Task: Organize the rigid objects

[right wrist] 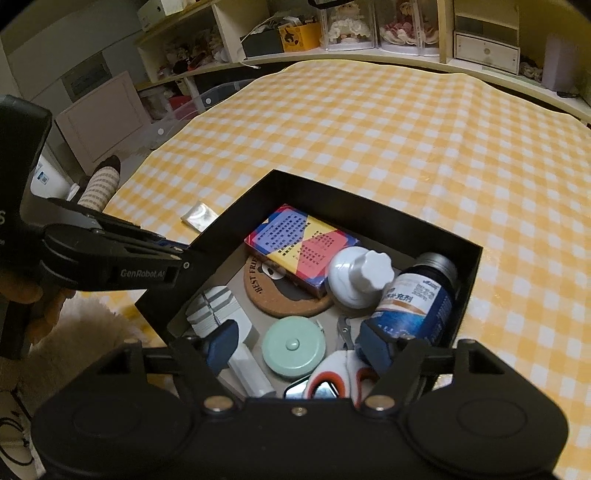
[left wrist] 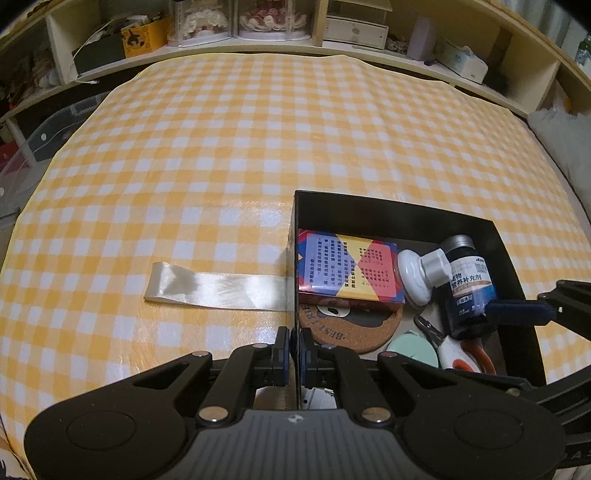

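A black open box (left wrist: 391,212) (right wrist: 332,192) sits on the yellow checked cloth. My left gripper (left wrist: 295,349) (right wrist: 173,247) is shut on the box's left wall. Inside lie a colourful card box (right wrist: 299,247), a cork coaster (right wrist: 280,299), a white knobbed jar (right wrist: 362,280), a dark blue bottle (right wrist: 417,299) on its side, a mint tape measure (right wrist: 293,332), orange-and-white scissors (right wrist: 332,373) and a white ribbed piece (right wrist: 214,306). My right gripper (right wrist: 297,347) hangs open over the tape measure, its right pad close beside the bottle, gripping nothing.
A white satin ribbon (left wrist: 214,288) runs flat from the box's left wall across the cloth. Shelves with boxes and figurines (left wrist: 236,22) line the far edge. A person's hand and furry sleeve (right wrist: 85,332) and a socked foot (right wrist: 103,181) are at the left.
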